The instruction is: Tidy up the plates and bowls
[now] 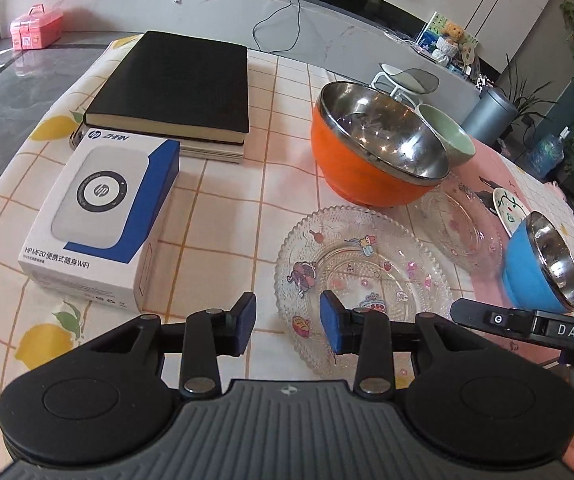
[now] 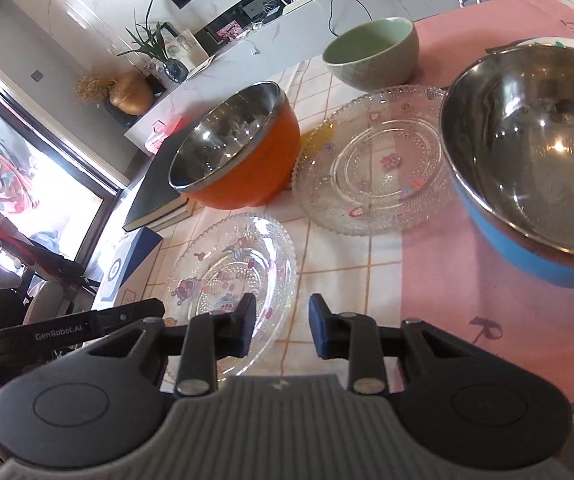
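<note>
tablecloth [image 1: 223, 200] lies bare between box [image 1: 99, 216] and near glass plate [image 1: 363, 280].

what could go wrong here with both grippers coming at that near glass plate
1. The left gripper and right gripper both sit open at the near glass plate; they might collide.
2. That plate is thin and beaded, so a grip on its rim may slip.
3. The orange bowl stands close behind, so a pushed plate might knock it.
</note>
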